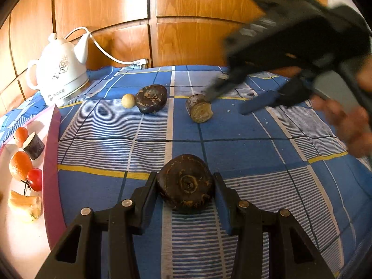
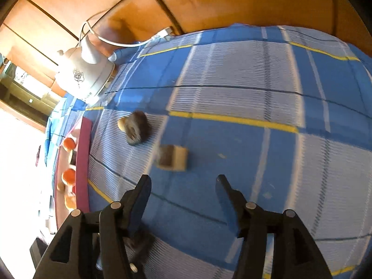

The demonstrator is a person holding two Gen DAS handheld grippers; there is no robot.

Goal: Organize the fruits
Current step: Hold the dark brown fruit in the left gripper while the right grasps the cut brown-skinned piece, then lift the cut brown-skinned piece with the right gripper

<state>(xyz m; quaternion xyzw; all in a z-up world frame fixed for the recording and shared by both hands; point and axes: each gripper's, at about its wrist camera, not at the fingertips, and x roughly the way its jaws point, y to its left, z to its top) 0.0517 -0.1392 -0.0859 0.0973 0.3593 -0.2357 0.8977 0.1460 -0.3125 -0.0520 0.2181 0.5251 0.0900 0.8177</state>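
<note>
Brown fruit (image 1: 186, 183): dark, round and flattish, ringed top with a small central stub, pale fibres along its lower edge; it sits on the cloth between the left gripper's (image 1: 184, 186) fingers (image 1: 148, 186), which are clamped on its two sides.
Cloth (image 1: 244, 148): blue check with white-striped squares and yellow lines, covering the tabletop.
Tray (image 1: 50, 158): pink-rimmed, at the left edge; holds two oranges (image 1: 20, 165), a red tomato (image 1: 35, 179), a dark cut chunk (image 1: 33, 145) with a pale face, and a pale yellowish piece (image 1: 24, 205).
Cut piece (image 1: 200, 108): short cylinder, dark skin, tan cut face, lying on its side mid-cloth.
Right gripper (image 2: 183, 190): fingers (image 2: 141, 193) spread apart with nothing between them, just short of the cut piece; blurred in the left view.
Second brown fruit (image 1: 151, 98): same dark ringed look, farther back, with a small pale ball (image 1: 128, 100) touching its left side.
Kettle (image 1: 62, 74): white ceramic, floral print, far left corner, white cord (image 1: 104, 51) trailing to the wooden wall (image 1: 186, 18).
</note>
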